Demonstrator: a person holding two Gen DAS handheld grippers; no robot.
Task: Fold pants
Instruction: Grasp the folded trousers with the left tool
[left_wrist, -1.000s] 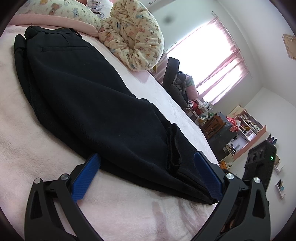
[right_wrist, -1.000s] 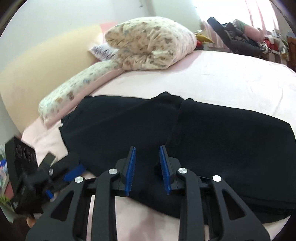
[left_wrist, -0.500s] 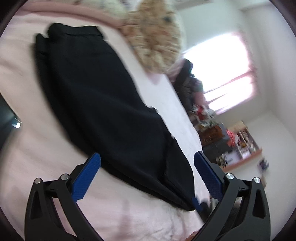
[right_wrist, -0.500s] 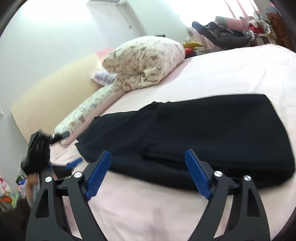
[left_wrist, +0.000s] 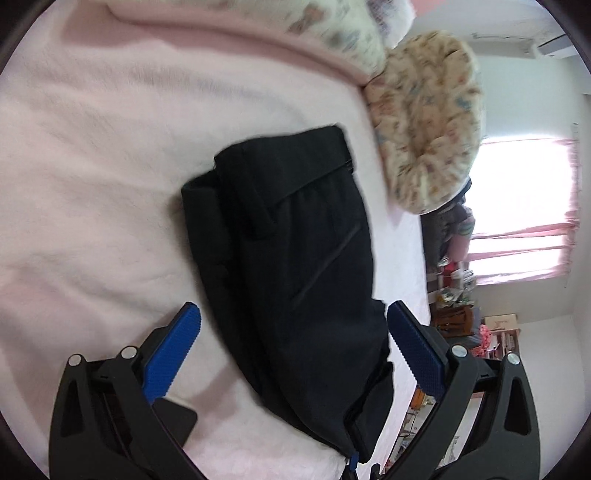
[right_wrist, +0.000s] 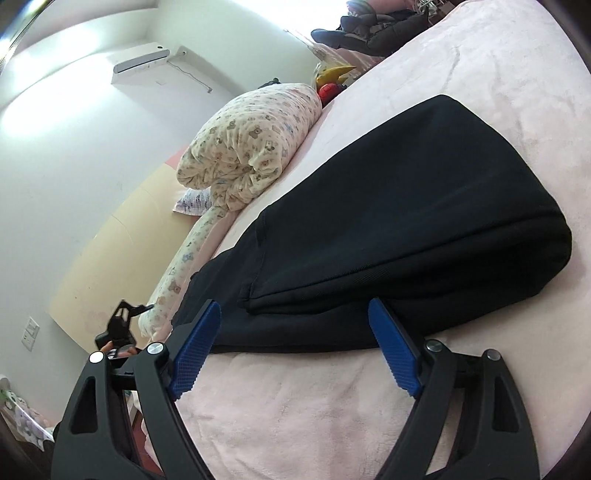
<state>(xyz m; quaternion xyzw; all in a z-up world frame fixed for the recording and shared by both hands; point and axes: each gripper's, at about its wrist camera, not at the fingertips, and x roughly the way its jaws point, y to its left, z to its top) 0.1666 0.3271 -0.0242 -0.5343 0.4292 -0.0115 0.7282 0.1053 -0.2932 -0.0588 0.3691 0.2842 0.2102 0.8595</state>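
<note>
Black pants (left_wrist: 295, 229) lie folded on the pink bed (left_wrist: 92, 184), waistband at the far end. My left gripper (left_wrist: 291, 328) is open above their near end; the blue pads (left_wrist: 177, 347) stand wide on either side of the cloth and press on nothing. In the right wrist view the pants (right_wrist: 406, 229) show a top layer folded over a lower one. My right gripper (right_wrist: 293, 332) is open just in front of their near edge, with nothing between its fingers. The left gripper (right_wrist: 129, 310) appears small at the far left there, in a hand.
A rolled, bear-print quilt (right_wrist: 251, 147) and a long pillow (right_wrist: 184, 258) lie along the cream headboard (right_wrist: 110, 251). An air conditioner (right_wrist: 140, 62) hangs on the wall. Beyond the bed's edge are a bright window with pink curtains (left_wrist: 524, 206) and cluttered shelves (left_wrist: 495, 332).
My right gripper went from nearly shut at the pants' edge to wide open and drew back. Both views rolled. The left gripper swung round, so the pants now run straight away from it.
</note>
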